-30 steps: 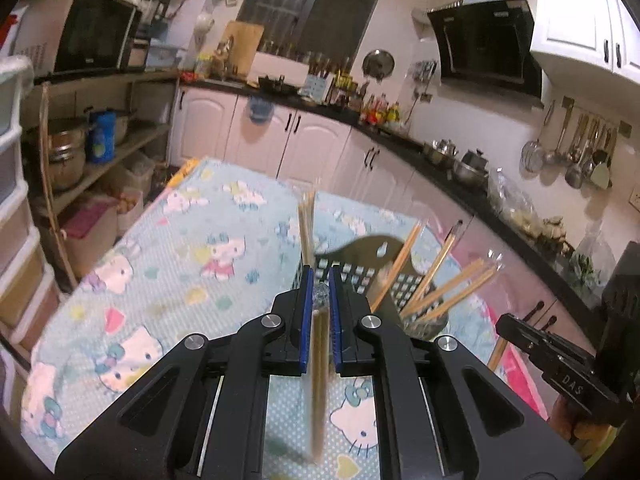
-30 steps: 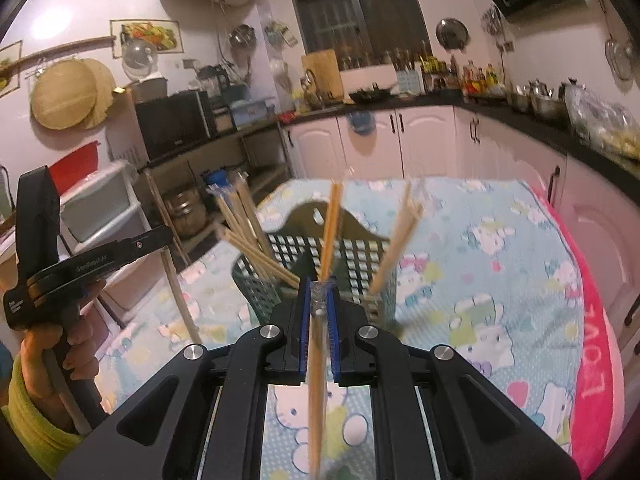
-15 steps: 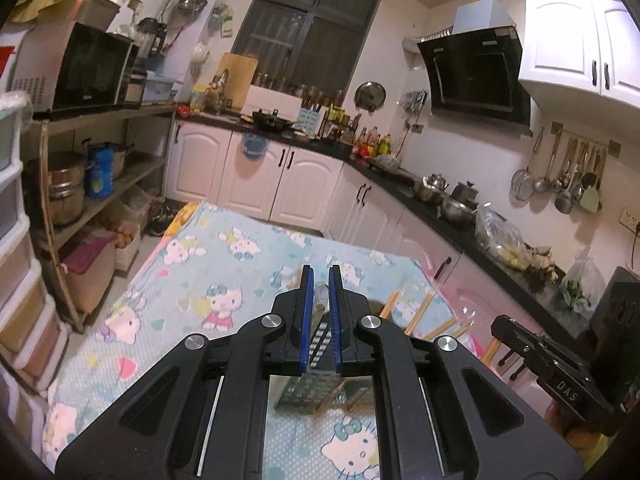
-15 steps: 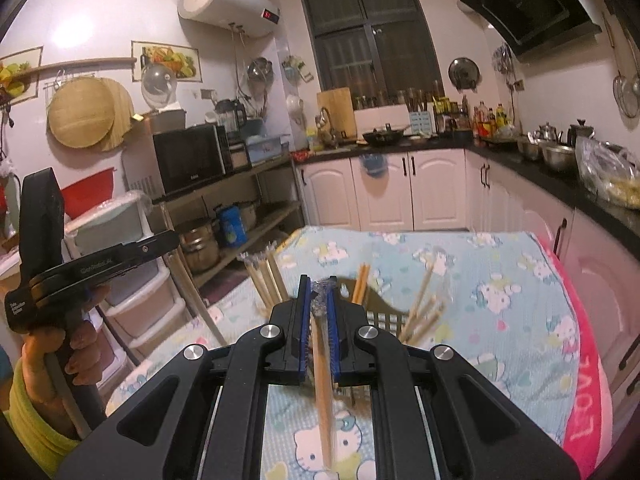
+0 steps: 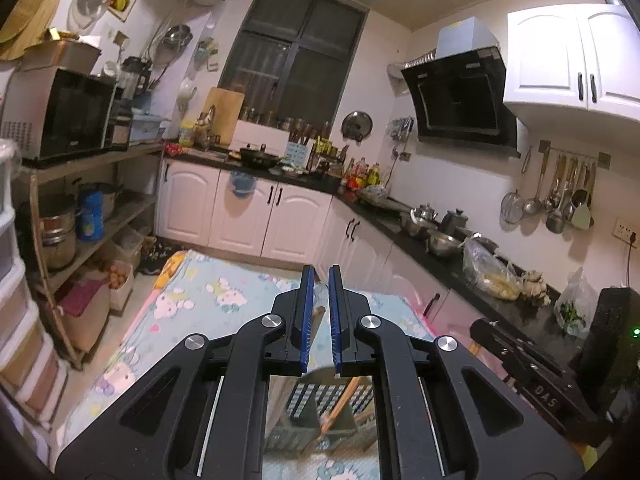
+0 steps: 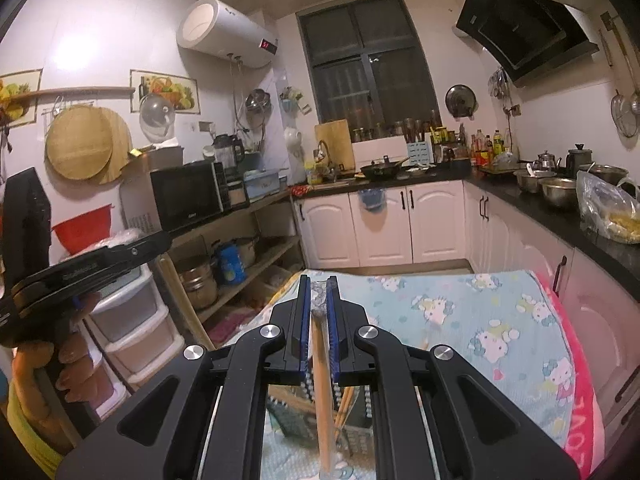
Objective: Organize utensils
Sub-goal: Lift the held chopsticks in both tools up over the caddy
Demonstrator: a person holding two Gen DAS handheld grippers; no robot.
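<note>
My left gripper point(image 5: 319, 314) is shut on a wrapped pair of chopsticks point(image 5: 318, 316) whose lower end hangs down by the green slotted utensil basket point(image 5: 316, 404). My right gripper point(image 6: 319, 316) is shut on another wooden pair of chopsticks point(image 6: 321, 380) with a clear wrapper at its top. That pair hangs down over the basket point(image 6: 296, 416), which holds several other chopsticks point(image 6: 344, 404). Both grippers are raised well above the table. The basket is mostly hidden behind the gripper bodies.
The table has a light blue Hello Kitty cloth point(image 5: 192, 308) with a pink edge point(image 6: 576, 392). White cabinets point(image 5: 276, 216) and a black counter point(image 6: 568, 224) run behind and to the right. A wooden shelf rack point(image 5: 80, 216) and plastic drawers point(image 6: 132, 320) stand on the left.
Both grippers have risen and tilted upward, so the basket has dropped from the middle of each view to under the gripper bodies. Each still holds its chopsticks.
</note>
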